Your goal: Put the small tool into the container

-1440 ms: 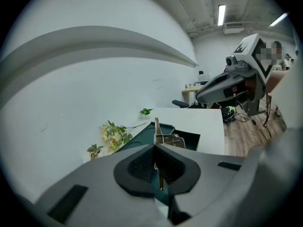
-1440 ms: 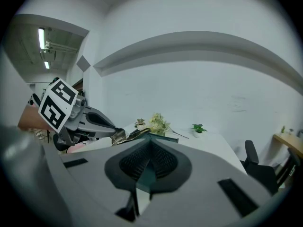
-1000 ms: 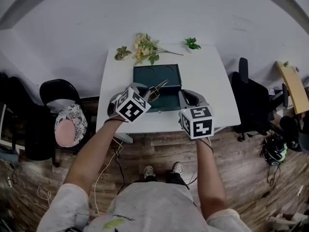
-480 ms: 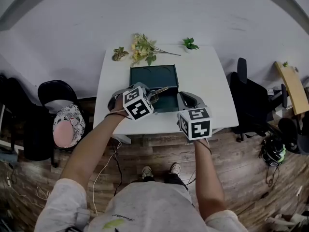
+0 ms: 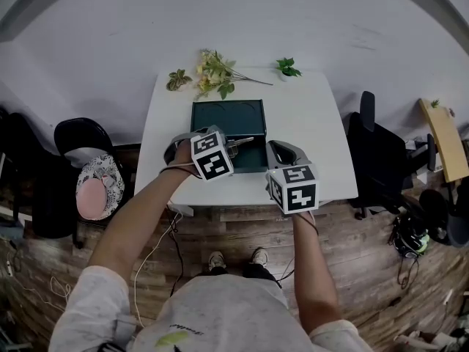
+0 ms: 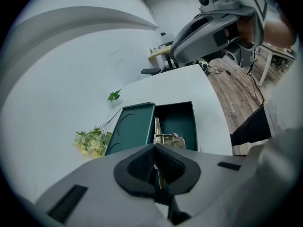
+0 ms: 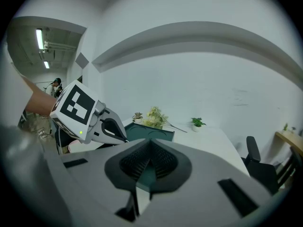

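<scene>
Gripping the small tool point(image 6: 165, 138) between closed jaws, the left gripper point(image 6: 155, 148) holds it just ahead of itself, over the open green container point(image 6: 182, 117) on the white worktop point(image 6: 189, 82). To its right hovers the right gripper point(image 7: 150, 143) (jaws slightly apart, empty).

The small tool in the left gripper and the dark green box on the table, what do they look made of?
Small scissor-like tool, clamped in the left gripper: likely metal, pale brassy, shiny, with thin rigid blades. Dark green open box: matte and smooth, rounded recesses moulded into its lid; plastic or coated card, I cannot tell which.
</scene>
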Available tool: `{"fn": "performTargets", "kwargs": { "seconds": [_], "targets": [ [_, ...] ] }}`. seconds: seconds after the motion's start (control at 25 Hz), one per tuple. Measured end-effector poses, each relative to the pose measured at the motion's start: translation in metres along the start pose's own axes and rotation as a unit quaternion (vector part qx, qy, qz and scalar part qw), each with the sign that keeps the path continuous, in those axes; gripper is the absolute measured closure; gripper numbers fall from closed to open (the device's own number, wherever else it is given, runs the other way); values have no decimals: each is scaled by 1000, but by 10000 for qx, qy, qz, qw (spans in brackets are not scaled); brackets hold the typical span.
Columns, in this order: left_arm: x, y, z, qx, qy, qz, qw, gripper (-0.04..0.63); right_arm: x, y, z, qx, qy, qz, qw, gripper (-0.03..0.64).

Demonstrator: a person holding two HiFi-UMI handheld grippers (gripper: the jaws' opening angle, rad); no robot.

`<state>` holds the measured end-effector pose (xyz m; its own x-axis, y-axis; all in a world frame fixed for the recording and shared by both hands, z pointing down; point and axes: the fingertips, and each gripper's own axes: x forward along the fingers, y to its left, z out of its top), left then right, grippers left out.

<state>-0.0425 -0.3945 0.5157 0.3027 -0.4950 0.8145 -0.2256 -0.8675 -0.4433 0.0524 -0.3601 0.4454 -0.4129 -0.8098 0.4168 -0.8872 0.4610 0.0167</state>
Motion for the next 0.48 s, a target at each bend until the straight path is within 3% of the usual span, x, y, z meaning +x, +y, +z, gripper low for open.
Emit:
{"fn": "performTargets", "kwargs": {
  "seconds": [0.48],
  "targets": [
    [21, 1, 0, 9, 280, -118, 9995, 595, 9, -10, 0, -7, 54, 212, 9998, 612]
  ]
}}
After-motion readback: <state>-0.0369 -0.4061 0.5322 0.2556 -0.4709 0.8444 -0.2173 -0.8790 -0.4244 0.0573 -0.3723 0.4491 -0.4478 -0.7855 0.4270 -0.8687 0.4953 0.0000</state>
